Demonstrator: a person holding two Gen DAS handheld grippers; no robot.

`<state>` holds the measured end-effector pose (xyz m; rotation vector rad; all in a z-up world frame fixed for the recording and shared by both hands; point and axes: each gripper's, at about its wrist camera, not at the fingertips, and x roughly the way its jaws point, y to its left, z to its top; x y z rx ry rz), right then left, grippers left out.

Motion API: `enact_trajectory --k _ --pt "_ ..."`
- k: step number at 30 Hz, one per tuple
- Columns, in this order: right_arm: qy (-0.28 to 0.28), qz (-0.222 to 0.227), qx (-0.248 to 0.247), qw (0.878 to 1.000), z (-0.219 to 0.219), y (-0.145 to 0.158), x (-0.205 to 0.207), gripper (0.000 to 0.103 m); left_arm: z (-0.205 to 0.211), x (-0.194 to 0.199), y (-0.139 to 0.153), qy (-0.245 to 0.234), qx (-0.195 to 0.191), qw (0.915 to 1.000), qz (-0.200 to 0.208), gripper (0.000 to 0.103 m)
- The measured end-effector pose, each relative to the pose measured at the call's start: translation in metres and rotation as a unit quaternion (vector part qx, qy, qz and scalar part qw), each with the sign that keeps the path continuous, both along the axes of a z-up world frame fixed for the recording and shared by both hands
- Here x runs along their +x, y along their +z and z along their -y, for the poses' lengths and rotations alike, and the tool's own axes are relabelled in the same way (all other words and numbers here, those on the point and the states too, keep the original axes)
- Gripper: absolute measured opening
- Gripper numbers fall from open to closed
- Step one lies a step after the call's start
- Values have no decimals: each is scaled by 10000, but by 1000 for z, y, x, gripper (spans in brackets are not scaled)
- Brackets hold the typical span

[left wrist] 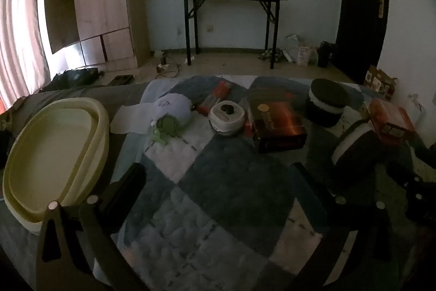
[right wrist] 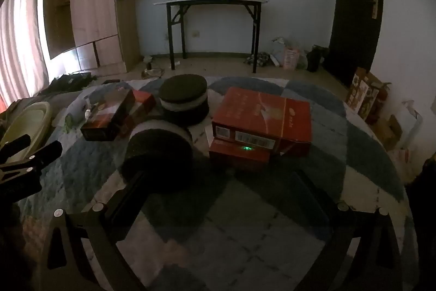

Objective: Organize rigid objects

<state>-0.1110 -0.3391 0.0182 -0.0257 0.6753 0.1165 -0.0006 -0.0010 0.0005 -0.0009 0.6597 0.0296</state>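
Several rigid objects lie on a blue-and-white rug (left wrist: 218, 195). In the left wrist view a dark brown box (left wrist: 275, 120), a round white tin (left wrist: 226, 116), a black-and-white round container (left wrist: 328, 102) and a red box (left wrist: 391, 120) sit ahead. My left gripper (left wrist: 218, 176) is open and empty above the rug. In the right wrist view a large red box (right wrist: 263, 117) rests on a smaller red box (right wrist: 239, 154). A second black-and-white container (right wrist: 160, 152) lies on its side beside my left finger (right wrist: 130, 190). My right gripper (right wrist: 220, 182) is open and empty.
A cream tub (left wrist: 54, 152) sits at the rug's left edge. A soft toy (left wrist: 170, 113) and white paper (left wrist: 130, 119) lie near the tin. A black-legged table (left wrist: 231, 26), a wooden wardrobe (left wrist: 103, 4) and a dark door (left wrist: 359, 4) stand behind. The left gripper shows in the right wrist view (right wrist: 30, 154).
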Motion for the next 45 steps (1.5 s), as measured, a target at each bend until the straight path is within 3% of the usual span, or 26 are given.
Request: enact_trajectory --k 13,16,20,28,34,38,45 --pt "42 -32 23 10000 3 -2 0 103 12 -2 12 73 70 9999 93 103" --pt "22 -34 32 10000 1 -1 0 103 -1 -8 12 -14 -128 9997 184 103" --pt "20 -9 30 10000 2 0 -1 103 -8 -6 10 15 -437 9990 1 103" --pt "24 -17 27 10000 0 -1 -1 103 0 -7 13 202 290 9991 214 103" --pt "34 -77 11 10000 0 -2 1 103 -9 -6 14 187 39 9997 173 103" --pt "38 -92 23 9999 1 -2 3 103 -9 -1 10 362 241 9990 -36 103" --pt "15 -127 51 9999 2 -5 3 103 -4 3 6 155 154 9997 -96 103"
